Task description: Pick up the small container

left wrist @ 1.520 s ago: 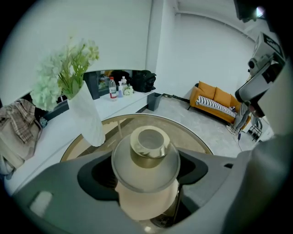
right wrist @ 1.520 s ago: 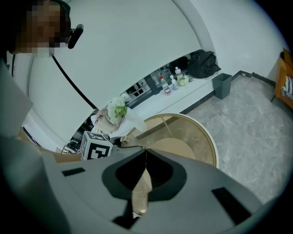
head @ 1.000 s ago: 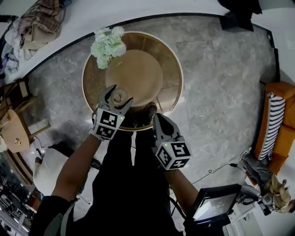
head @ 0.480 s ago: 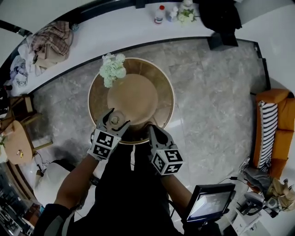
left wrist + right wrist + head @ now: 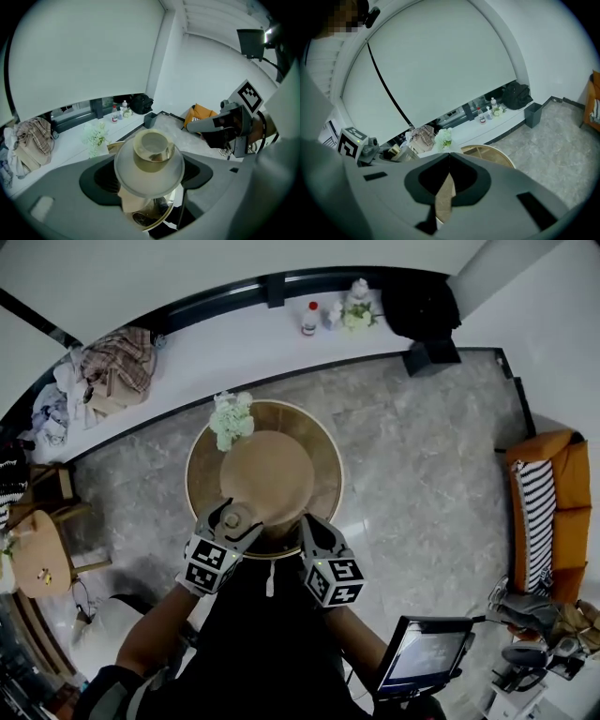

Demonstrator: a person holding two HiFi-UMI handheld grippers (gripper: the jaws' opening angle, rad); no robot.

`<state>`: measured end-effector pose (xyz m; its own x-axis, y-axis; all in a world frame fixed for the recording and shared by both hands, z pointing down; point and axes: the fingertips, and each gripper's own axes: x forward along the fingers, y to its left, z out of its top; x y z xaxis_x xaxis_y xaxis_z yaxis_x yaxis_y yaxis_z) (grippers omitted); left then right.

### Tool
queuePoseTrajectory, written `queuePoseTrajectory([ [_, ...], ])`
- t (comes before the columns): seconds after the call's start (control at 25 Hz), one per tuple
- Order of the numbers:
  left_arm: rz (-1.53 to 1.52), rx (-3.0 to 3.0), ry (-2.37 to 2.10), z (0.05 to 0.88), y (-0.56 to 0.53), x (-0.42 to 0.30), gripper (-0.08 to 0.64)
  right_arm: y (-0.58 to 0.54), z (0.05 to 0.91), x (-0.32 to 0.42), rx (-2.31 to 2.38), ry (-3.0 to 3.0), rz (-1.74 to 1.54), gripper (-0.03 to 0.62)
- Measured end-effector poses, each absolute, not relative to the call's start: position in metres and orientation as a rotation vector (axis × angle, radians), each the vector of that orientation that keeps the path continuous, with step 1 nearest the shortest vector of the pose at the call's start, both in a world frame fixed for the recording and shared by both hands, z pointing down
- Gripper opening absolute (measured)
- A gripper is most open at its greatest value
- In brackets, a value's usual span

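Observation:
The small container [image 5: 149, 165] is a round pale piece with a gold cup-shaped top [image 5: 151, 149]. My left gripper [image 5: 149, 180] is shut on it, its jaws pressing on the sides of the pale body. In the head view the container [image 5: 232, 517] hangs over the near edge of the round wooden table [image 5: 328, 474], in the left gripper [image 5: 231, 520]. My right gripper [image 5: 308, 521] is beside it at the same edge. Its jaws meet with nothing between them, and the right gripper [image 5: 449, 155] view shows this too.
A bunch of white flowers [image 5: 231, 418] stands at the table's far edge. A white ledge along the wall holds a bottle [image 5: 308, 319], clothes [image 5: 112, 362] and a black bag [image 5: 419, 307]. An orange sofa [image 5: 539, 512] is at the right, a screen [image 5: 422, 662] at the lower right.
The head view has pulled back, so the table looks smaller. Both grippers have drawn toward the table's near edge, the left one still holding the container.

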<state>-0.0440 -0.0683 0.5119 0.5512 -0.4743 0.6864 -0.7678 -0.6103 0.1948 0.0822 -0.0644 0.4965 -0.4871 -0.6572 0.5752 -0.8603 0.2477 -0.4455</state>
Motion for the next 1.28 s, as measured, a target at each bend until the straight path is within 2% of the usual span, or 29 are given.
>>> queuePoseTrajectory([
  [0.88, 0.742, 2.456, -0.996, 0.398, -0.049, -0.025, 0.342, -0.052, 0.421, 0.087, 1.411, -2.353, 1.008, 0.006],
  [1.28, 0.736, 2.479, -0.967, 0.385, -0.034, -0.025, 0.342, -0.052, 0.429, 0.089, 1.424, -2.34, 1.065, 0.006],
])
